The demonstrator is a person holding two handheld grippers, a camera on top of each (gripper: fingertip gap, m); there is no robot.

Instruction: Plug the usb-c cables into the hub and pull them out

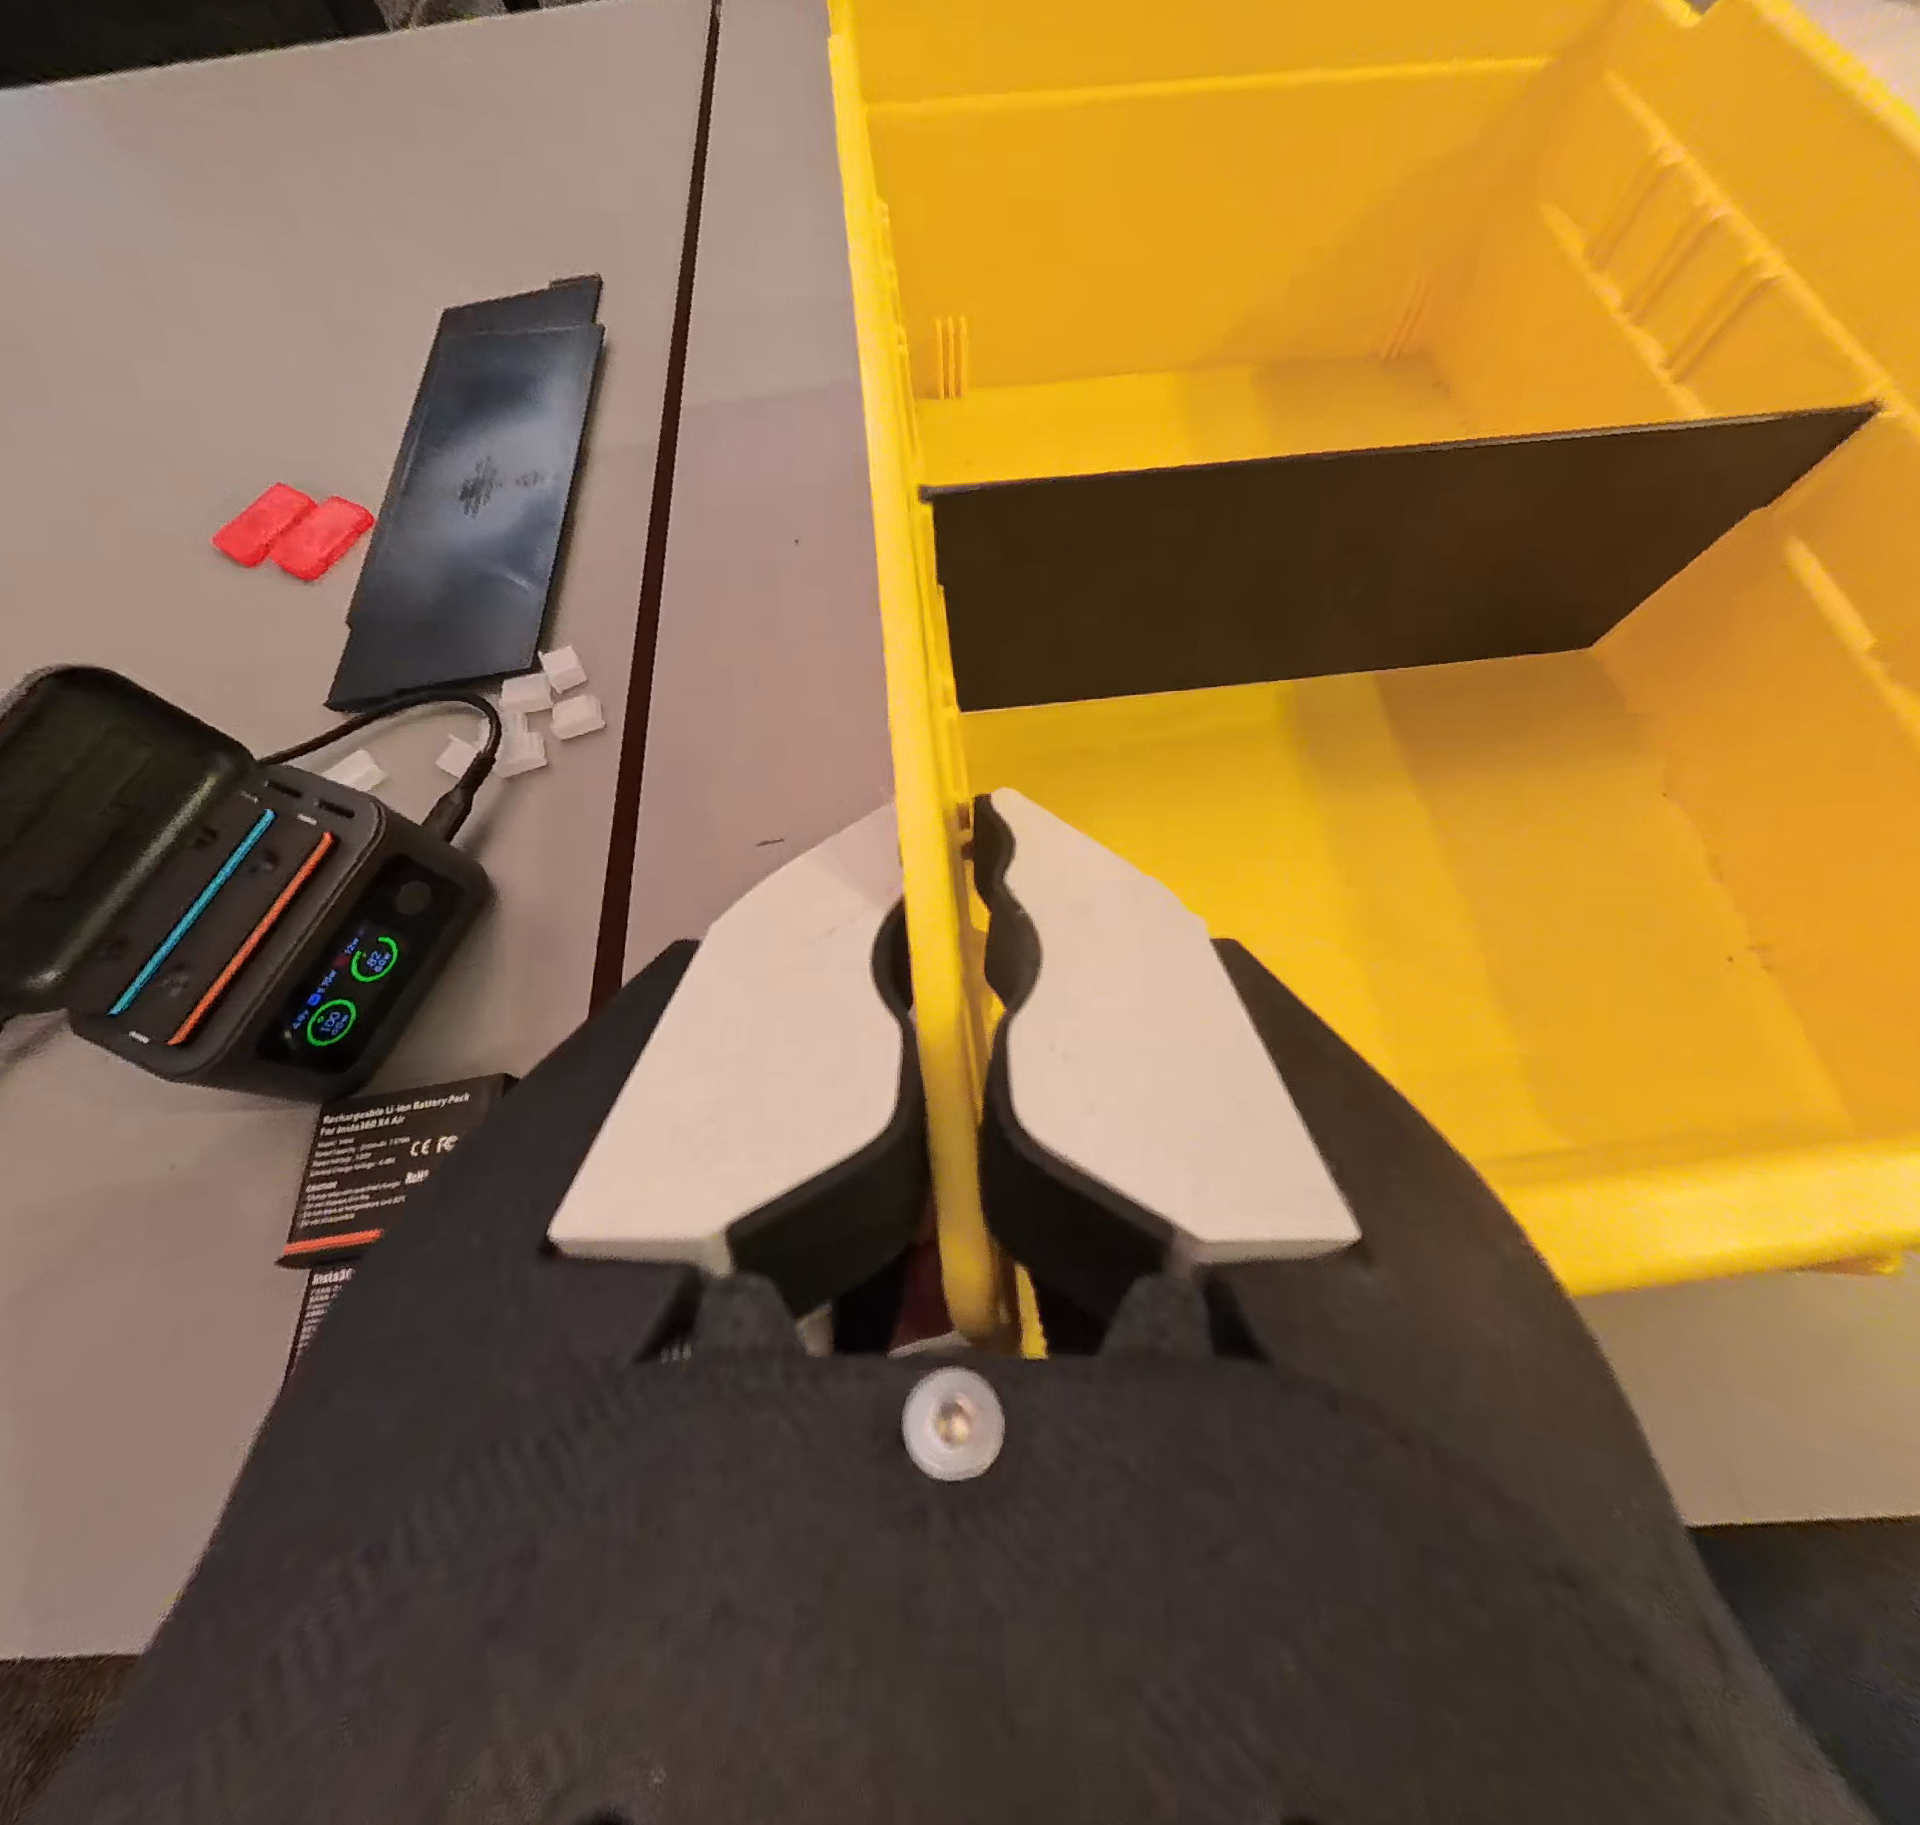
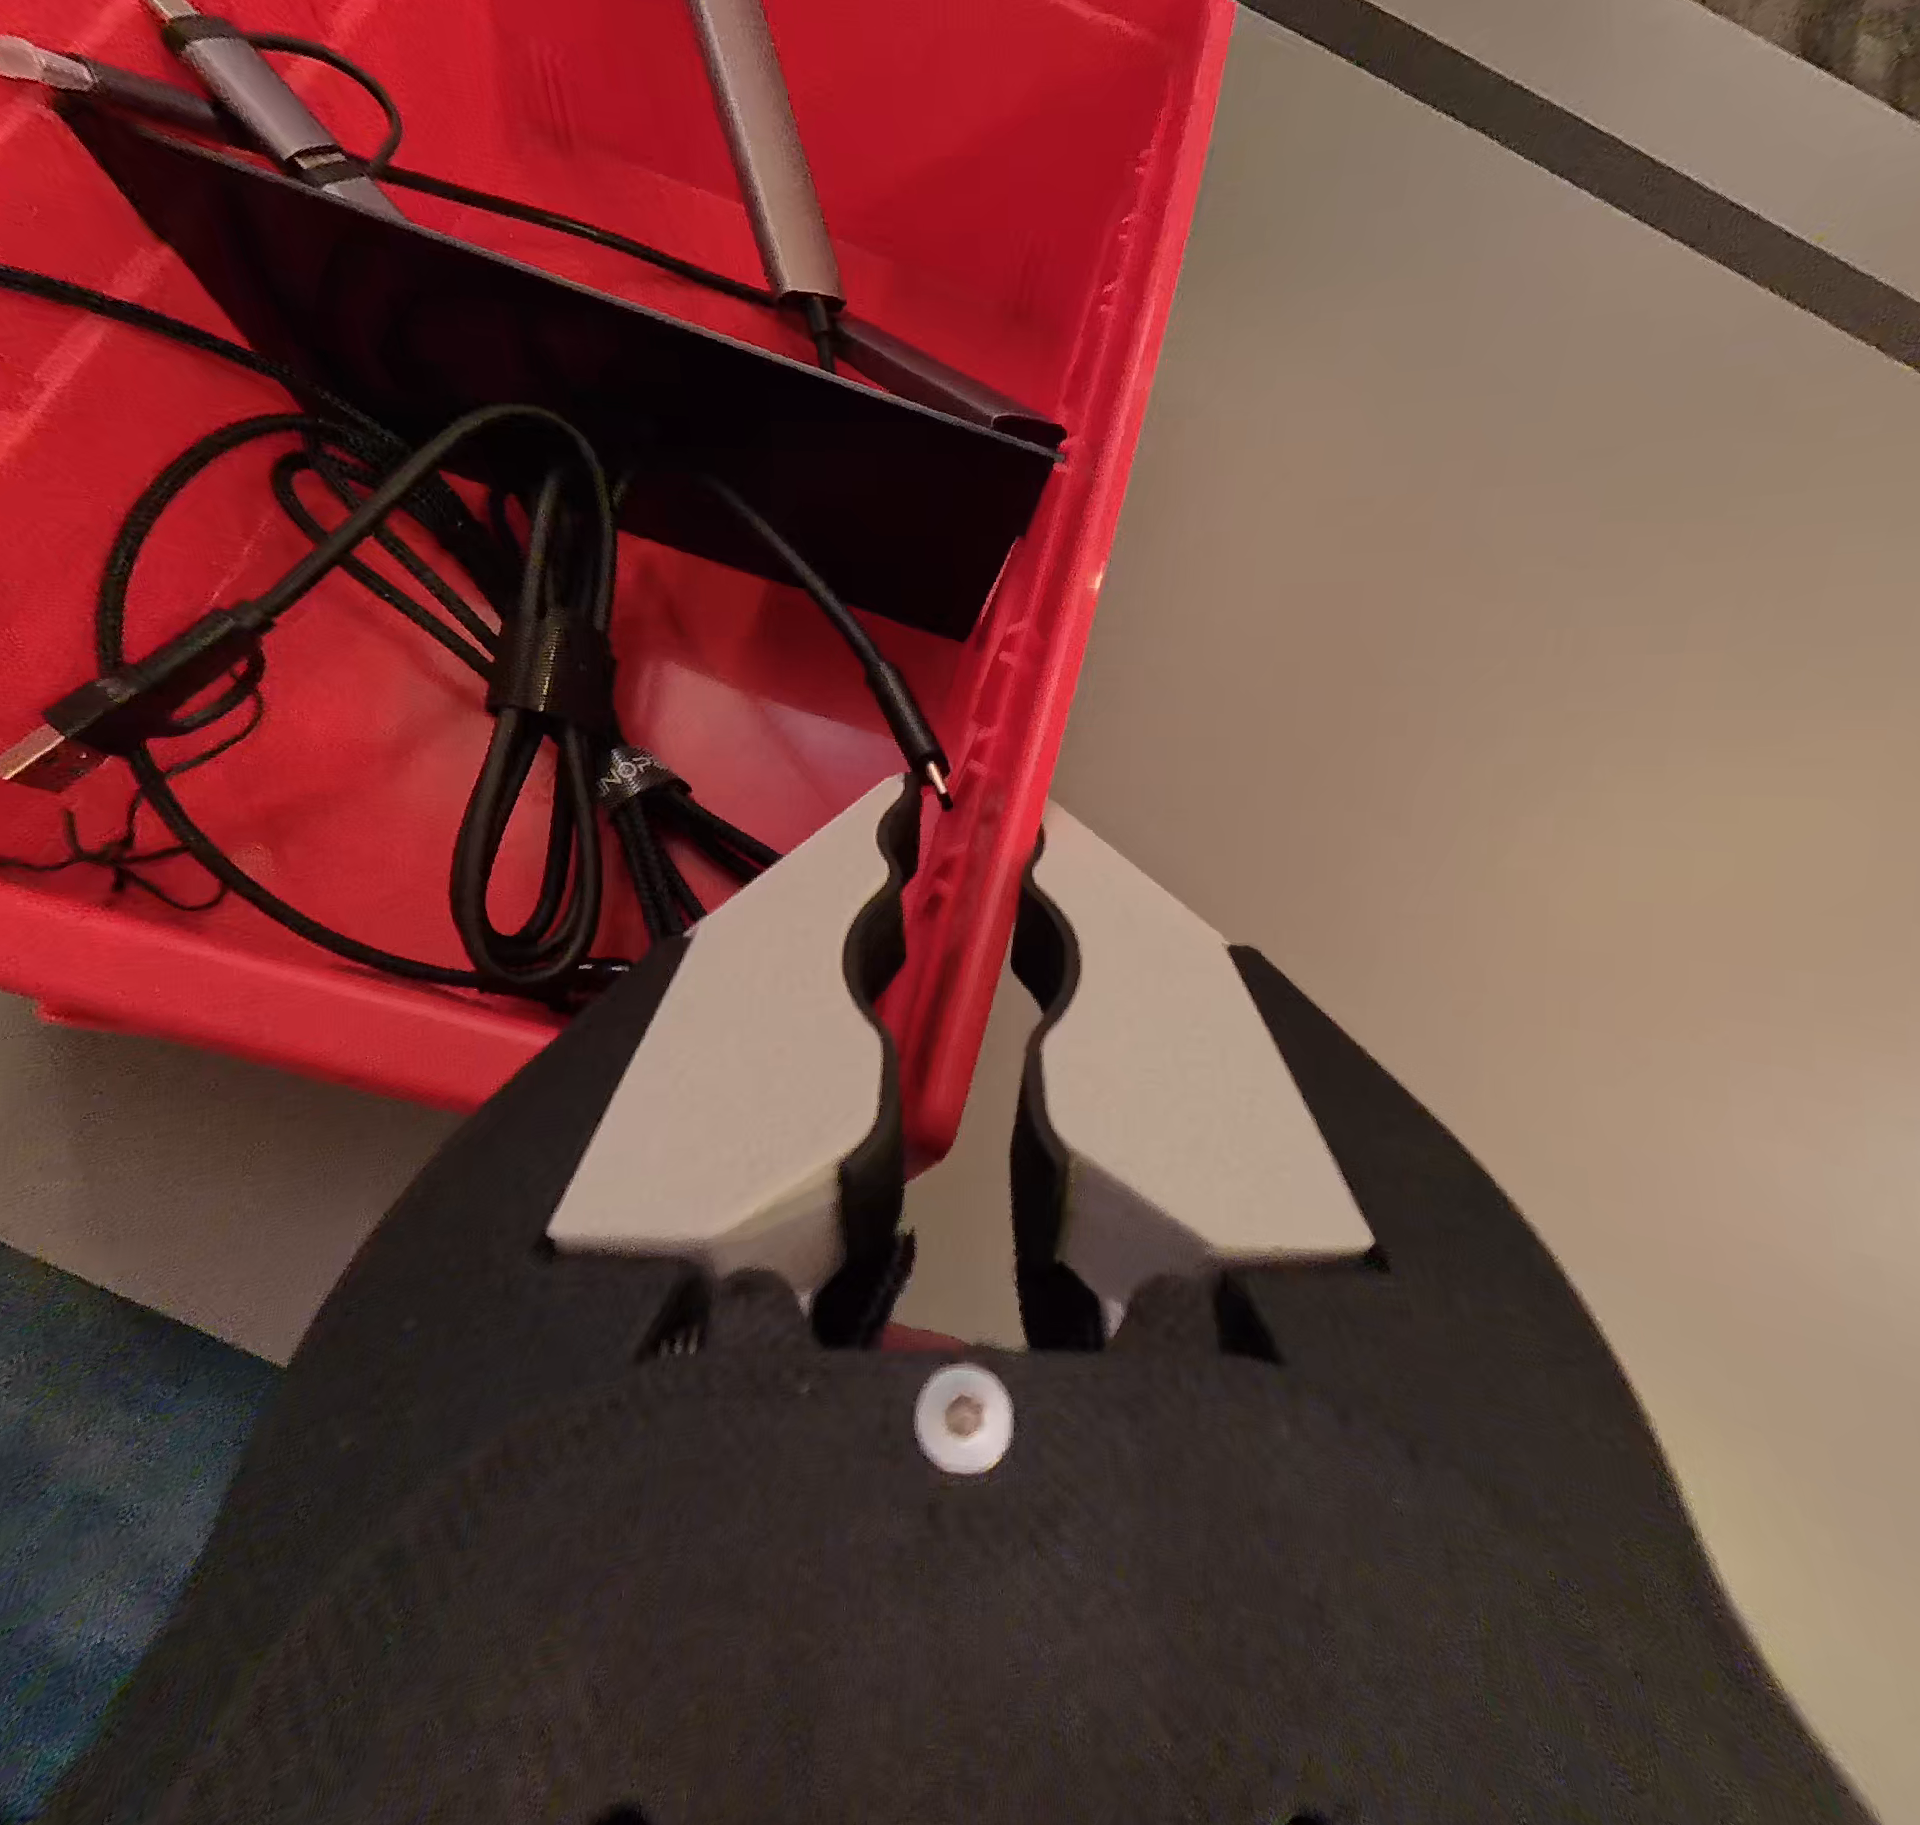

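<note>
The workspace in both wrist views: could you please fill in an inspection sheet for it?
Surface: grey tables, seam between two of them.
Job's things: red bin holds grey hubs behind its black divider; yellow bin looks empty, own black divider.
Clutter: charging case with lit screen, dark flat panel, two red pieces, small white pieces, printed black cards.
Grippers: left gripper shut on the yellow bin's wall; right gripper straddles the red bin's wall, a gap on one side.
Cables: black cables coiled in the red bin, one usb-c plug near the wall; another cable in the charging case.
Surroundings: carpet.
</note>
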